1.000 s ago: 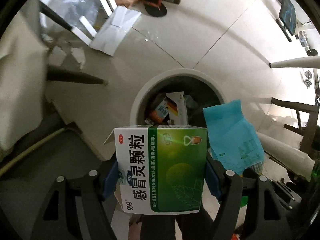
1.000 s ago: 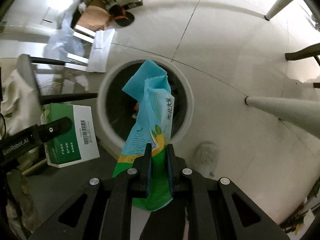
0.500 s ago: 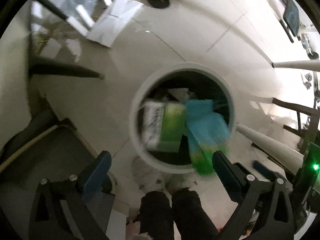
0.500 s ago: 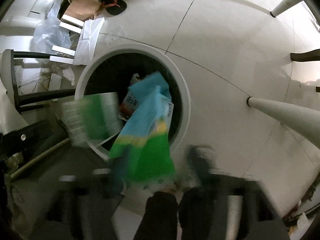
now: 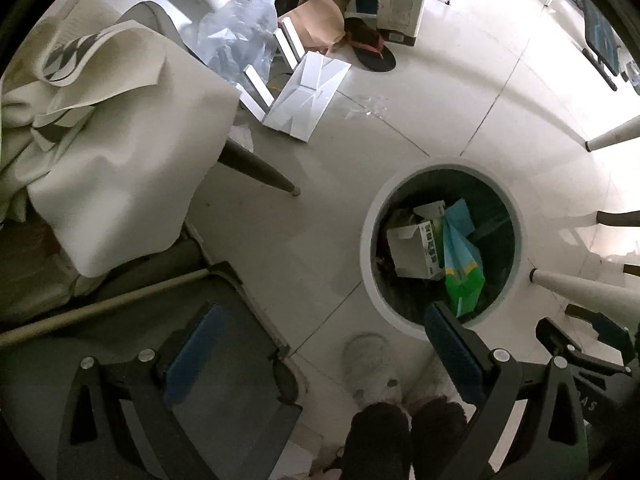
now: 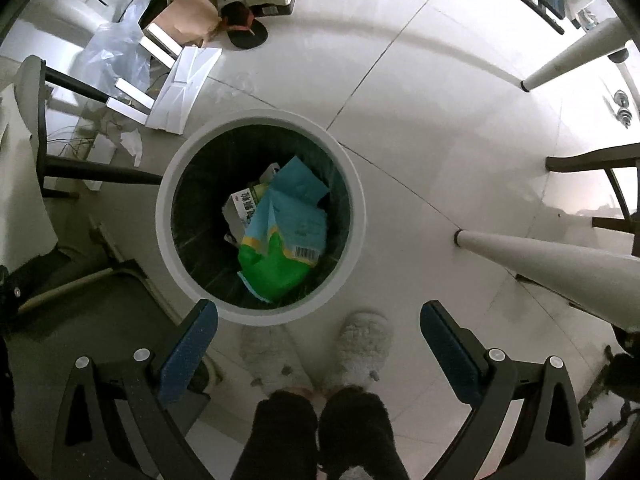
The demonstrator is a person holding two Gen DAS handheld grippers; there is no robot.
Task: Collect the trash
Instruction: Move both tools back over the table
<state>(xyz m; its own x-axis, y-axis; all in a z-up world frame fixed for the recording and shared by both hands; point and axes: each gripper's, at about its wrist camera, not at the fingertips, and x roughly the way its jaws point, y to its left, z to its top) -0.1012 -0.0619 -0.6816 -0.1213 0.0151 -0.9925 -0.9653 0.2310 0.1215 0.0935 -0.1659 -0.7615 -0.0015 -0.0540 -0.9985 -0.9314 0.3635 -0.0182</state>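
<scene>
Two hand-held grippers hang over a round white-rimmed trash bin (image 6: 262,216) standing on a pale tiled floor (image 6: 420,128), both pointing straight down. The right gripper (image 6: 318,344) has its blue-padded jaws opening, spread wide with nothing between them; the bin's near rim sits just beyond its left pad. The left gripper (image 5: 320,348) also stands spread wide and empty, its left pad over a dark grey mat (image 5: 132,332) and its right pad overlapping the near edge of the same trash bin (image 5: 440,252), which lies to the right in that view.

Inside the dark-lined bin rests a crumpled blue-and-green bag (image 6: 284,236) with a barcode showing, leaning across a white-and-green carton (image 6: 244,208) with printed characters; the left wrist view shows the same bag (image 5: 460,256) to the right of the carton (image 5: 416,248), touching it. Other scraps beneath them are too dark to tell apart.

At the near edge of the right wrist view stand a person's dark trouser legs (image 6: 320,432) and fluffy white slippers (image 6: 360,344), just beside the bin. On the far left lie a folded white cardboard sheet (image 6: 184,88), clear plastic wrap (image 6: 116,56), a brown paper bag (image 6: 188,20) and a dark sandal (image 6: 244,32). White tapered table legs (image 6: 552,260) reach in from the right
</scene>
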